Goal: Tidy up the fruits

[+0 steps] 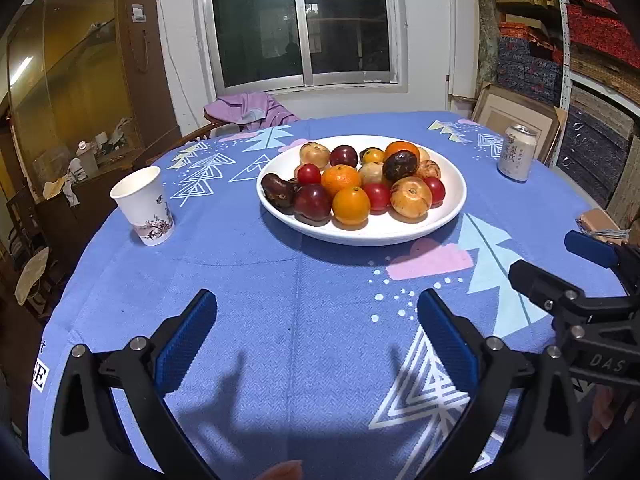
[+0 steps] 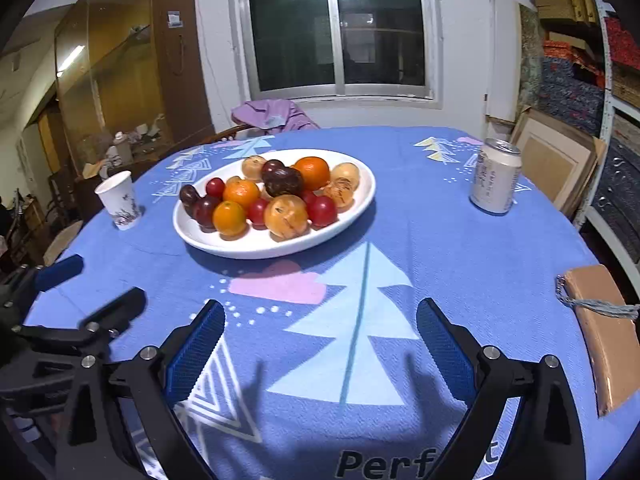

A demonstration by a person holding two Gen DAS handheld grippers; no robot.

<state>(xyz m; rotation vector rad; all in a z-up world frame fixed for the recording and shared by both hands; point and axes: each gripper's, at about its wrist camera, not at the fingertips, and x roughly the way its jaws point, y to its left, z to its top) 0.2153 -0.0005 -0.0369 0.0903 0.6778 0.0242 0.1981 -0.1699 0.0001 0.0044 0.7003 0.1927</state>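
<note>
Fruits (image 1: 352, 184) fill the white plate (image 1: 452, 208) we see in the middle of the round table, on its blue tablecloth (image 1: 280, 320): oranges, red plums and browner pieces piled together. Our left gripper (image 1: 316, 328) hovers over bare cloth in front of the plate, fingers spread apart and holding nothing. Our right gripper (image 2: 320, 332) does the same beside it, equally wide. A paper cup (image 1: 144, 206) stands left of the plate, a drink can (image 1: 517, 153) right.
</note>
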